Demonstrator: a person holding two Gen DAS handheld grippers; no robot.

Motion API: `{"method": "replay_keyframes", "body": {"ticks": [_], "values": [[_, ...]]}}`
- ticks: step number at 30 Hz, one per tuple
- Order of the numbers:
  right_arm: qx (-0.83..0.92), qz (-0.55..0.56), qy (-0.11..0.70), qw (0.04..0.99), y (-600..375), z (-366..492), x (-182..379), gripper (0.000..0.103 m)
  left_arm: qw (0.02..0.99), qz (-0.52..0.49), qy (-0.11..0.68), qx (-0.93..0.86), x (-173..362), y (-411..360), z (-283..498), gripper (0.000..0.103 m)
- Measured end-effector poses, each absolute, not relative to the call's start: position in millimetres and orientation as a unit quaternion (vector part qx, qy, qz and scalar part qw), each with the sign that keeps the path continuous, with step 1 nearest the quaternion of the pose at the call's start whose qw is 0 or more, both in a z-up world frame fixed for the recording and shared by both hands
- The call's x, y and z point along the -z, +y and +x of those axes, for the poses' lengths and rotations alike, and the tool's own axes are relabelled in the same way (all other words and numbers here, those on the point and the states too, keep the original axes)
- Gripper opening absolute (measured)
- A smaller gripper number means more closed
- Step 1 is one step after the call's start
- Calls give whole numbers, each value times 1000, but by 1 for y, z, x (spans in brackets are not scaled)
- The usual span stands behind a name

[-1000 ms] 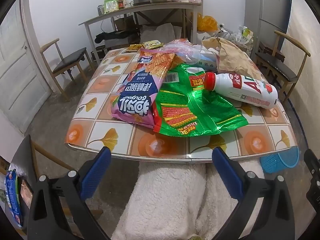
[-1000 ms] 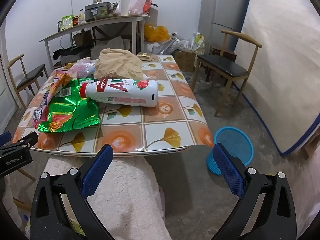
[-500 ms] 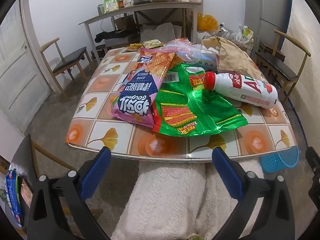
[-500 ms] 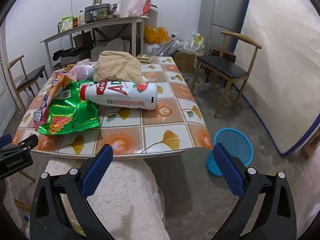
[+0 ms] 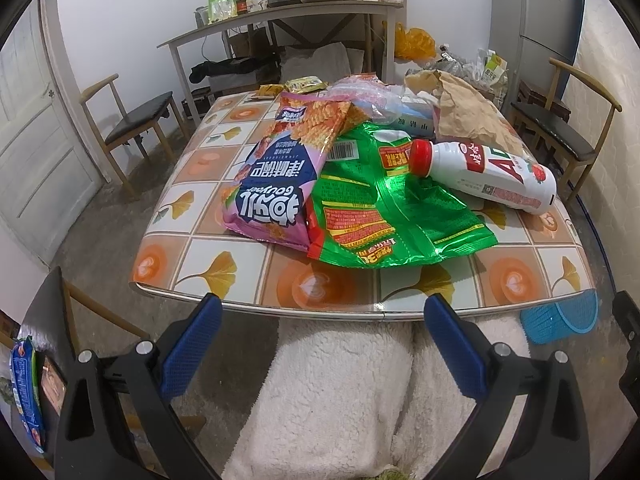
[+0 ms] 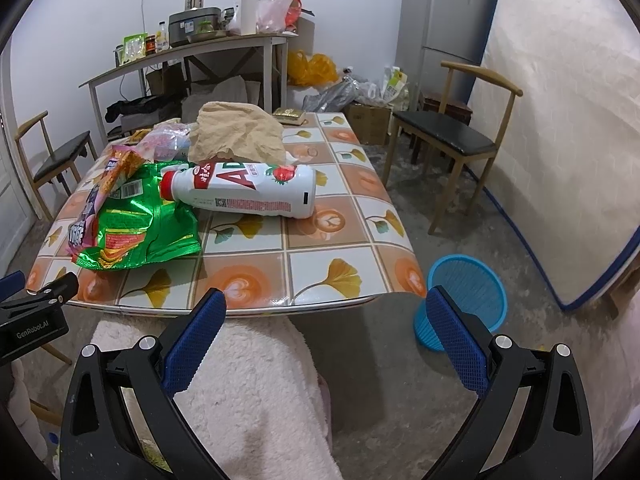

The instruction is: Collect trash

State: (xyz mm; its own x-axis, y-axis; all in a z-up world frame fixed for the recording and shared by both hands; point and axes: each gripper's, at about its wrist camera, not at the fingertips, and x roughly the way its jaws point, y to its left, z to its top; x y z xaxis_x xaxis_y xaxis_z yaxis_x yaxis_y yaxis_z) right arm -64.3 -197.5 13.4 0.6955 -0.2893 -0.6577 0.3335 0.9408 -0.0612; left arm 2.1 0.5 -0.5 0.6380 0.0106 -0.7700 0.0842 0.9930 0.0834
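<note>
Holding both grippers, left (image 5: 318, 336) and right (image 6: 326, 332), spread wide and empty, you faced a crumpled brown paper bag (image 5: 468, 110) half hiding a clear plastic wrapper (image 5: 374, 96).

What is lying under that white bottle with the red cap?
The white bottle lies on its side; its capped end rests on the green snack bag, the other end on the tiled table. Whatever lies beneath the bag is hidden.

Tiled table (image 5: 208, 268) carries bags (image 5: 384, 216), bottle (image 5: 488, 176).
</note>
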Motion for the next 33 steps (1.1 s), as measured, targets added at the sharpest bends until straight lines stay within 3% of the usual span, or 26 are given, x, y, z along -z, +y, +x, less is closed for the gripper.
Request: {"method": "replay_keyframes", "body": {"ticks": [33], "values": [[166,34,348,922,-191,-59,-17,96,906,48,420,13,7,13,5,99]]}}
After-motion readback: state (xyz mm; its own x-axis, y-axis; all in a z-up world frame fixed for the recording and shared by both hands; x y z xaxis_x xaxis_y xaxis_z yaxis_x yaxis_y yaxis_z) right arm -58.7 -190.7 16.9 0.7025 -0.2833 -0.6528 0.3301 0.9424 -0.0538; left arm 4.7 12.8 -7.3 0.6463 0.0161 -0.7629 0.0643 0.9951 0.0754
